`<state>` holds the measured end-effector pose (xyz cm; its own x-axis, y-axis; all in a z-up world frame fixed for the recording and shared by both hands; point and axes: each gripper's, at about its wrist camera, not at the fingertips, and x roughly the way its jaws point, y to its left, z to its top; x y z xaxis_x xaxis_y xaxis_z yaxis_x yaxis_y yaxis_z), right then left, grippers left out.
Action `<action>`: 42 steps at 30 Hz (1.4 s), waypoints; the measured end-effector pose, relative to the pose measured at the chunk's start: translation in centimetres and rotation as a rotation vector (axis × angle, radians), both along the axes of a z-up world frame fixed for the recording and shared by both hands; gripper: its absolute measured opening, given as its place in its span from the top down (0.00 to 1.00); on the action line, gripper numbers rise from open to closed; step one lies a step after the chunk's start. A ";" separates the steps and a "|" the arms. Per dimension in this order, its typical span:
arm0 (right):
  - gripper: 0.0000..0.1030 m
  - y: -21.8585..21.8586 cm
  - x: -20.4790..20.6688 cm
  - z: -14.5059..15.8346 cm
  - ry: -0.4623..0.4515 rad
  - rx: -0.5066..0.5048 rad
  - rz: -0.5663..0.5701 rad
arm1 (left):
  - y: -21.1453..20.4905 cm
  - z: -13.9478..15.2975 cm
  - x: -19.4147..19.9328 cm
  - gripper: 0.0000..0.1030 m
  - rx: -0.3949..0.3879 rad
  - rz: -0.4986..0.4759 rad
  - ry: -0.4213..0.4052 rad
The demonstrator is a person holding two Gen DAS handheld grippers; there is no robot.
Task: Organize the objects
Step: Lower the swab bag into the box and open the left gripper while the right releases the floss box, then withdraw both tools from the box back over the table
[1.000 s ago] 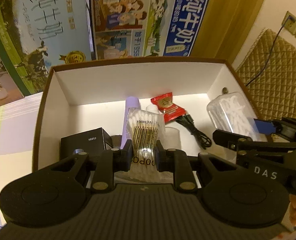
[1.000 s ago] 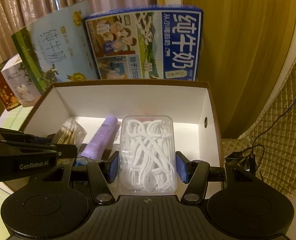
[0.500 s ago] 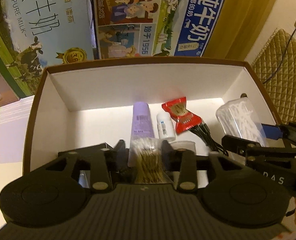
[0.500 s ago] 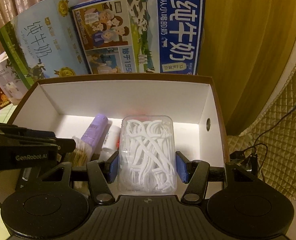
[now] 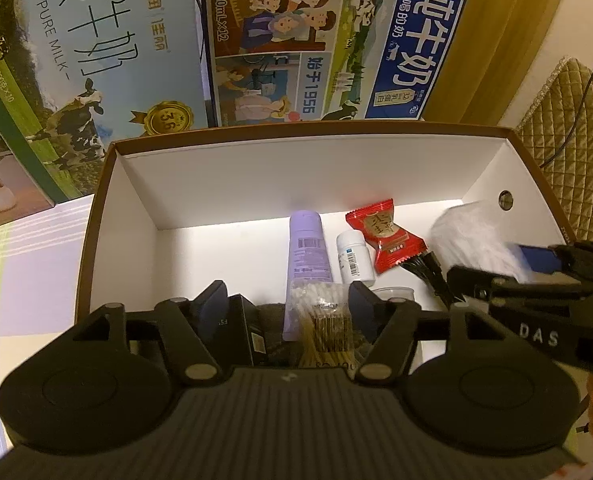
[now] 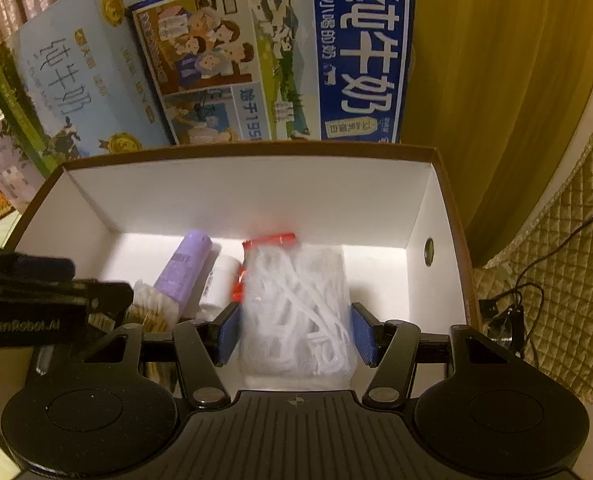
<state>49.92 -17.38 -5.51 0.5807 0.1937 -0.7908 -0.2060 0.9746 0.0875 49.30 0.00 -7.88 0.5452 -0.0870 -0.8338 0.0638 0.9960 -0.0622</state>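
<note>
A brown box with white inner walls point(image 5: 108, 184) holds a purple tube point(image 5: 308, 248), a white bottle point(image 5: 352, 256), a red candy point(image 5: 384, 236) and a black cable point(image 5: 428, 268). My left gripper point(image 5: 286, 304) is open at the box's near side, its fingers spread wide of the cotton swab bag point(image 5: 324, 320), which lies on the items below. My right gripper point(image 6: 296, 332) is over the box's right part. The clear floss pick box point(image 6: 296, 308) between its blue pads point(image 6: 230, 332) shows blurred while the gripper is sharp, so it looks let go.
Two milk cartons, green point(image 5: 76, 52) and blue point(image 5: 336, 32), stand right behind the box. A small black box point(image 5: 240, 332) and a clear cup point(image 5: 392, 292) lie at the near wall. A quilted cushion point(image 6: 556, 280) with a cable lies to the right.
My left gripper lowered the swab bag into the box and opened off it. The floss pick box has gone blurred and slipped lower between the right pads.
</note>
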 end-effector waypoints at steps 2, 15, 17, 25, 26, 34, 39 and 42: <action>0.46 -0.2 0.0 0.0 -0.014 0.007 -0.006 | 0.1 0.1 -0.1 0.31 0.005 0.005 -0.007; 0.16 -1.3 -3.9 2.6 -0.042 0.067 0.002 | 1.7 2.4 -2.8 0.15 0.013 0.016 -0.057; 0.11 -1.3 -4.7 3.2 -0.049 0.072 -0.004 | 1.7 2.9 -3.7 0.13 0.021 0.013 -0.066; 0.02 -1.1 -9.1 5.5 -0.080 0.103 0.006 | 1.4 5.5 -8.2 0.07 0.043 0.004 -0.112; 0.02 -1.1 -9.8 5.8 -0.082 0.104 0.010 | 1.3 5.9 -9.0 0.07 0.043 0.004 -0.120; 0.02 -1.2 -15.4 7.2 -0.081 0.141 0.012 | 0.5 7.7 -15.5 0.03 0.064 0.023 -0.157; 0.02 -1.3 -19.3 8.1 -0.075 0.145 0.025 | 0.3 8.9 -20.2 0.01 0.050 0.041 -0.172; 0.02 -1.4 -21.6 8.5 -0.074 0.134 0.039 | 0.3 9.1 -22.8 0.01 0.048 0.060 -0.161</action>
